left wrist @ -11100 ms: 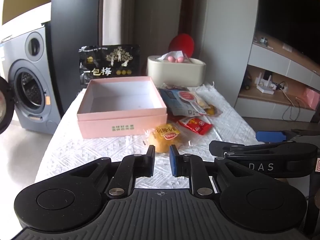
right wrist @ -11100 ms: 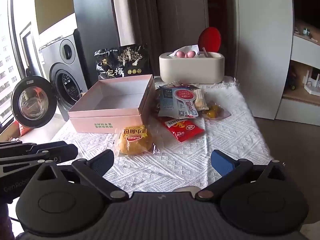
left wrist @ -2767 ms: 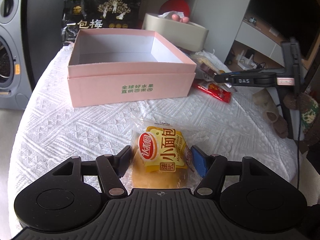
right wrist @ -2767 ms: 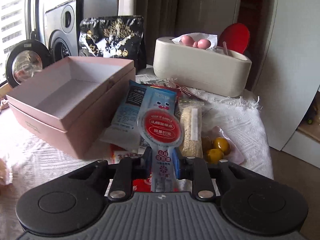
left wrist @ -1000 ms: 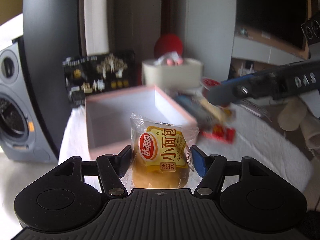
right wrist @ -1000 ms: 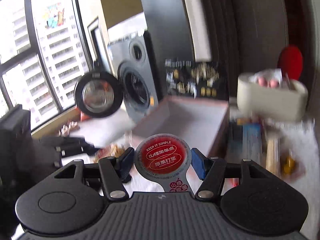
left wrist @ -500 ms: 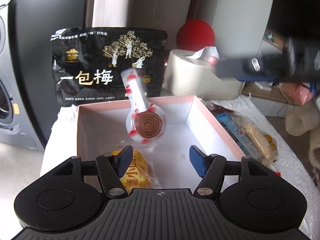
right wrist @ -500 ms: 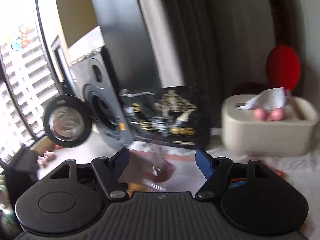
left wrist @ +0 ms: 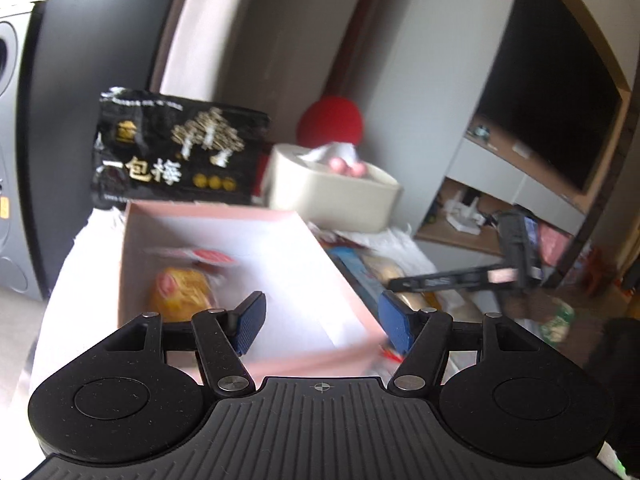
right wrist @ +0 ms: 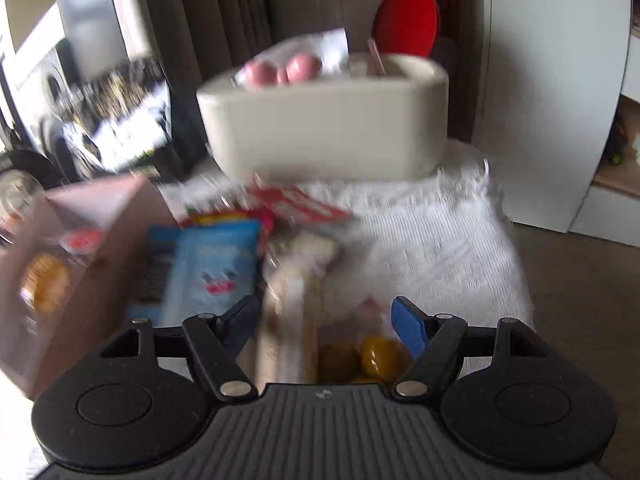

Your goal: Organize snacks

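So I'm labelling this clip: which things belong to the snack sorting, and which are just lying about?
Job:
pink box
bread bun, inside it
red-topped pouch, inside it
blue packet
oat bar
yellow candies
left gripper, right gripper, both open

Bystanders:
tissue box
black plum bag

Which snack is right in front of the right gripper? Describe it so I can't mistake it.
Start at the open pink cardboard box; right of it lies a blue pouch. Next right, reaching between the open right gripper fingers, is the long pale beige cracker stick pack: slim, unlike the round yellow candies.
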`<state>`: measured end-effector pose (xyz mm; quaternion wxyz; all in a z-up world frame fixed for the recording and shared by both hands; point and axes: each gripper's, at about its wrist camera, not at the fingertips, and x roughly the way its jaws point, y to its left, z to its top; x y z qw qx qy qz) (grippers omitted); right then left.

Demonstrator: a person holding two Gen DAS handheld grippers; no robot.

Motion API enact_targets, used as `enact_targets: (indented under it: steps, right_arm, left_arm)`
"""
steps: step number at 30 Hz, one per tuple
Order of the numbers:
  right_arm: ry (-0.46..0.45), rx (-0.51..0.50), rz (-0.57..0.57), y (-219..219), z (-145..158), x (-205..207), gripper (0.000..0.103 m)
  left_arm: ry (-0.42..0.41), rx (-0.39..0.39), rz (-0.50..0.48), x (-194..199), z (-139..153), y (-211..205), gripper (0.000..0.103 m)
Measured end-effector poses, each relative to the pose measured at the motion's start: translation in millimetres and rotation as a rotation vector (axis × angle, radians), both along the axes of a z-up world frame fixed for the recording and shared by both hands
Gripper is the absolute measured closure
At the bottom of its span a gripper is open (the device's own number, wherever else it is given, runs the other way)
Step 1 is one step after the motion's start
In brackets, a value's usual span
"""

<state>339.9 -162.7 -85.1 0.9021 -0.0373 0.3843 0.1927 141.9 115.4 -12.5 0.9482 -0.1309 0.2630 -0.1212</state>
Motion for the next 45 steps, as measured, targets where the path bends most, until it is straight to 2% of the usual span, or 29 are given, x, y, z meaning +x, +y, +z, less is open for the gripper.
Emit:
enact_targets:
  steps: [2, 3, 4, 5, 6, 8, 13, 18, 21, 23, 24, 25, 28, 30, 31, 33, 37, 40, 41, 43, 45]
  right_arm:
    - [-0.042, -0.036, 0.017, 6, -7, -9, 0.041]
    - [-0.059, -0.052, 0.04, 9, -8, -15, 0.054]
    - [-0.064, -0.065, 0.063, 11, -9, -22, 0.061]
    - [-0.086, -0.089, 0.072, 13, -9, -30, 0.063]
    - [-0.107, -0.108, 0.09, 15, -8, -39, 0.072]
    - [-0.103, -0.106, 0.126, 15, -3, -58, 0.075]
    - [-0.036, 0.026, 0.165, -3, 16, -107, 0.075]
    - [0.106, 0.179, 0.259, 0, 18, -158, 0.075]
    - [0.137, 0.261, 0.379, 19, 24, -181, 0.071]
    - [0.07, 0.272, 0.417, 28, 37, -187, 0.052]
    - [0.016, 0.264, 0.407, 30, 44, -185, 0.033]
    - [-0.05, 0.25, 0.374, 30, 49, -181, 0.026]
    - [-0.192, 0.155, 0.289, 33, 49, -154, 0.02]
    - [-0.206, 0.061, 0.264, 38, 39, -127, 0.019]
    - [-0.196, 0.033, 0.242, 40, 32, -113, 0.019]
    - [-0.147, 0.06, 0.199, 39, 21, -82, 0.019]
    - [0.0, 0.246, 0.12, 24, -2, -29, 0.019]
    - [0.111, 0.361, 0.121, 21, -17, -7, 0.019]
    - [0.145, 0.373, 0.123, 22, -21, -4, 0.019]
    - [0.137, 0.353, 0.135, 25, -22, -9, 0.019]
    - [0.118, 0.26, 0.167, 31, -21, -20, 0.02]
  left_arm:
    - [0.013, 0.019, -0.014, -10, -6, -10, 0.035]
    - [0.029, 0.021, -0.023, -12, -10, -13, 0.035]
    - [0.046, 0.019, -0.029, -15, -16, -16, 0.035]
    - [0.064, 0.017, -0.03, -16, -21, -18, 0.035]
    - [0.082, 0.016, -0.028, -18, -26, -20, 0.035]
    - [0.108, 0.01, -0.027, -24, -34, -24, 0.035]
    - [0.132, -0.025, -0.054, -41, -45, -32, 0.035]
    - [0.159, -0.055, -0.076, -59, -50, -36, 0.035]
    - [0.177, -0.062, -0.047, -68, -51, -32, 0.035]
    - [0.188, -0.07, -0.017, -74, -51, -25, 0.035]
    - [0.196, -0.079, -0.006, -75, -51, -22, 0.035]
    - [0.204, -0.087, 0.001, -76, -52, -21, 0.035]
    - [0.236, -0.102, -0.007, -74, -57, -23, 0.035]
    - [0.253, -0.1, -0.028, -68, -59, -30, 0.035]
    - [0.254, -0.095, -0.037, -66, -60, -34, 0.035]
    - [0.249, -0.071, -0.052, -58, -60, -42, 0.034]
    - [0.228, -0.041, -0.082, -41, -61, -52, 0.034]
    - [0.222, -0.036, -0.086, -36, -60, -54, 0.035]
    - [0.219, -0.036, -0.086, -37, -59, -54, 0.035]
    - [0.22, -0.033, -0.083, -41, -56, -52, 0.035]
    - [0.228, -0.026, -0.074, -47, -54, -49, 0.035]
